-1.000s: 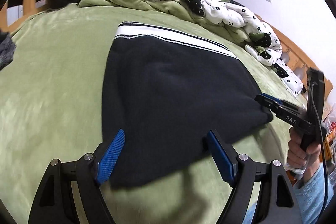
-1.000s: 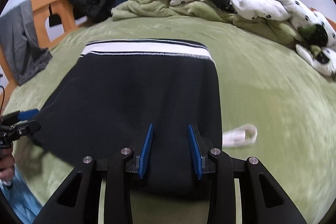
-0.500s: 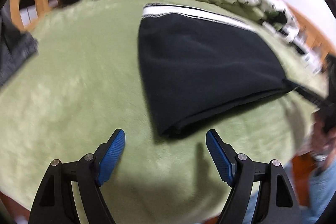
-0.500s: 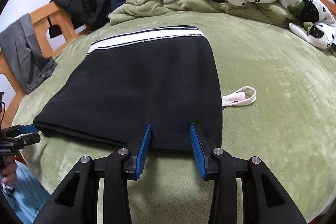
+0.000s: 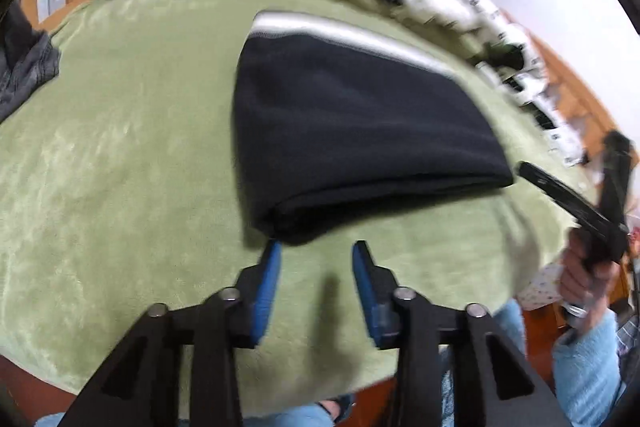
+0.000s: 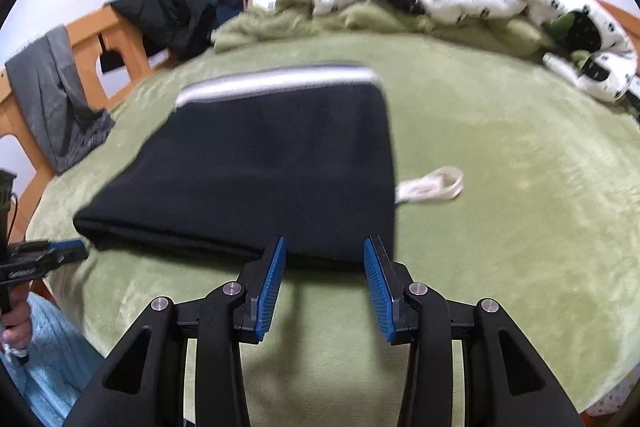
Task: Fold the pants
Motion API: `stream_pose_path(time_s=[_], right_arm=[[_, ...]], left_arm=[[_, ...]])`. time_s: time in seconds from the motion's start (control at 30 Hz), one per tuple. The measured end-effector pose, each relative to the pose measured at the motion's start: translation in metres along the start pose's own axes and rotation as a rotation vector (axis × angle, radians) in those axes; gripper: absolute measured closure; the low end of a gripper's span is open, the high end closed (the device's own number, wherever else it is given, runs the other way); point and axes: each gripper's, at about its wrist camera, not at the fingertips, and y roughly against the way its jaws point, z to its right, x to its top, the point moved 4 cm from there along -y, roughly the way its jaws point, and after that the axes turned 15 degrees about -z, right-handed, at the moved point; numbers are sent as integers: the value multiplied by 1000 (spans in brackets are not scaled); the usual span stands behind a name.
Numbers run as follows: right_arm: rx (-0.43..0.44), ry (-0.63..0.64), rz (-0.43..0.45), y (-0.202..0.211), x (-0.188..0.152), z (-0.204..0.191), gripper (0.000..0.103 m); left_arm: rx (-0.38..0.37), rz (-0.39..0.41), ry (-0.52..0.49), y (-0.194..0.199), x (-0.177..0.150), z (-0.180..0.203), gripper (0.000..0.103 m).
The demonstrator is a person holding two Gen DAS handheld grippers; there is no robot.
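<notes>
Evenly lit, soft indoor light — no glare. Short shadows under the gripper fingers on the green blanket. Motion blur throughout, heaviest on the patterned duvet. Strong fisheye curvature, dark vignette at corners.

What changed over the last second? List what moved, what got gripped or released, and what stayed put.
Both grippers backed off the folded pants toward the bed's near edge. The right gripper, which had the near fold between its pads, let go; its jaws have just been opening. The left gripper has just been closing on nothing. Unchanged: the pants lie folded on the green blanket, white loop beside them.
</notes>
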Motion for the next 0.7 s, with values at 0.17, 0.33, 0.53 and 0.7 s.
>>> stream_pose_path(time_s=[0.17, 0.33, 0.53, 0.7], right_arm=[[69, -66, -8, -9, 27, 1, 53], [41, -73, -48, -19, 43, -4, 53], [-23, 6, -87, -38, 48, -9, 50], [-51, 32, -67, -42, 13, -3, 44]], left_arm=[[14, 119, -20, 18, 41, 23, 35], [-21, 60, 15, -7, 85, 31, 35], [60, 23, 29, -45, 93, 36, 35], [90, 21, 25, -55, 74, 40, 33]])
